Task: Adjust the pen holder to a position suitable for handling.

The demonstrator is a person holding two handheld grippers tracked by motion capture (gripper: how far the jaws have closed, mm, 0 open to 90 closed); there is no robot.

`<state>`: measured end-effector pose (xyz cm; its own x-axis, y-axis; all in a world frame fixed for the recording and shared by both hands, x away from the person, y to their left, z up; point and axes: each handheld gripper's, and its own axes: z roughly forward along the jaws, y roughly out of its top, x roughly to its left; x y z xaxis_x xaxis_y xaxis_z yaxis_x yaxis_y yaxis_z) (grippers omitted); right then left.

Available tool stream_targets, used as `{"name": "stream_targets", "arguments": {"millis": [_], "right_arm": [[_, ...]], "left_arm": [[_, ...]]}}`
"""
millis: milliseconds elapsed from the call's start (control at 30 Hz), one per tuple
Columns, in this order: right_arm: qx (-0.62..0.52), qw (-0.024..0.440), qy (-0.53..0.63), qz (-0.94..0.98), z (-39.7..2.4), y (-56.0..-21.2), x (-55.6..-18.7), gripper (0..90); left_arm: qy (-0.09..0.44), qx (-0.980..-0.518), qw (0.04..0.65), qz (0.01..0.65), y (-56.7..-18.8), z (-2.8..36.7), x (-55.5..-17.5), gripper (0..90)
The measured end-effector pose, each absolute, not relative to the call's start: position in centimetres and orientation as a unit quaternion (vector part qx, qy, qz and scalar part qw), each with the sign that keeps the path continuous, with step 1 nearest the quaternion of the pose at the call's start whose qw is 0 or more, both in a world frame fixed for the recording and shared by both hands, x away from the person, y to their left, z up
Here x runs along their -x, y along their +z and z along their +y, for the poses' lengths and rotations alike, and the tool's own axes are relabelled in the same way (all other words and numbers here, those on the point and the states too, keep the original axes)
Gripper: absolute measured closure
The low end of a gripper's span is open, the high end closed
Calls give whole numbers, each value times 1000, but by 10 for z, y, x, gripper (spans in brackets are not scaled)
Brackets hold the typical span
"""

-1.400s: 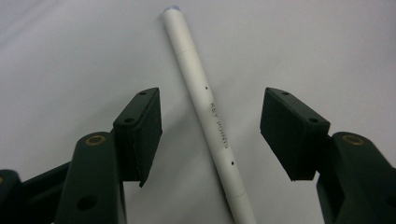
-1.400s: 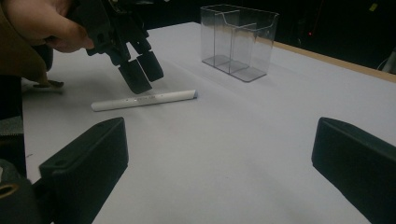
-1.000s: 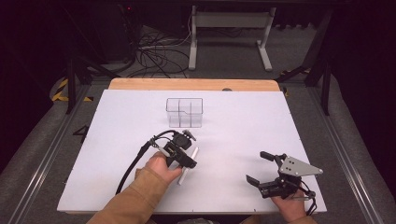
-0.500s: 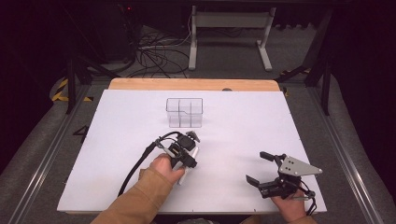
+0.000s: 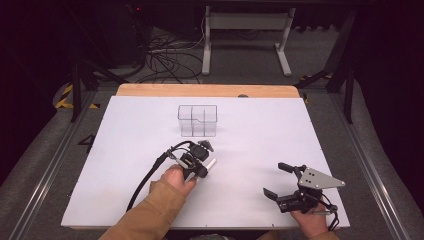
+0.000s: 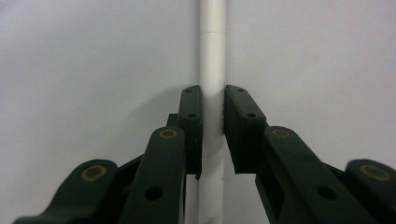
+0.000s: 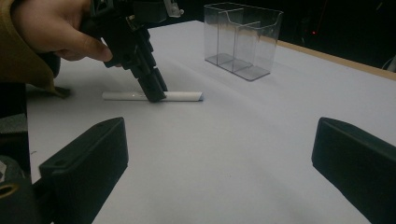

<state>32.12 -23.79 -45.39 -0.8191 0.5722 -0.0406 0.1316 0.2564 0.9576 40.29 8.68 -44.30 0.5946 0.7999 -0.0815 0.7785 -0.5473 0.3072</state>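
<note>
Now left tool (image 6: 212, 116) pinching white tube (image 6: 212, 56) crosswise, tube lying flat, right tool (image 7: 219, 154) spread.

Table brightly lit, surroundings dark, frames soft.

This looks like a lab or recording bay, not a home. The desk (image 5: 150, 125) carries a plain white sheet over a wooden top, with its wooden edge bare at the far side. Beyond that far edge, loose black cables (image 5: 165, 55) lie tangled on grey carpet, beside the white metal feet of another stand (image 5: 245, 40). Metal rails (image 5: 45, 165) run along the floor at both sides of the desk, with yellow-black hazard tape (image 5: 64, 96) off its far left corner. The surroundings are dark.
</note>
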Motion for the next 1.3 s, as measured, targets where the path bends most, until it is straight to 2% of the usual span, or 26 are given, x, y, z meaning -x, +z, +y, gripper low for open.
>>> {"name": "stream_targets", "arguments": {"millis": [500, 800, 1300], "right_arm": [[-228, 195, 566, 768, -238, -454, -321, 39], [-229, 195, 565, 768, -238, -454, -321, 39], [-228, 195, 567, 768, -238, -455, -321, 39]], "left_arm": [[35, -873, 176, 453, -434, 90, -402, 785], [33, -861, 240, 448, -416, 102, -397, 785], [86, -824, 367, 424, -394, 121, -387, 785]]}}
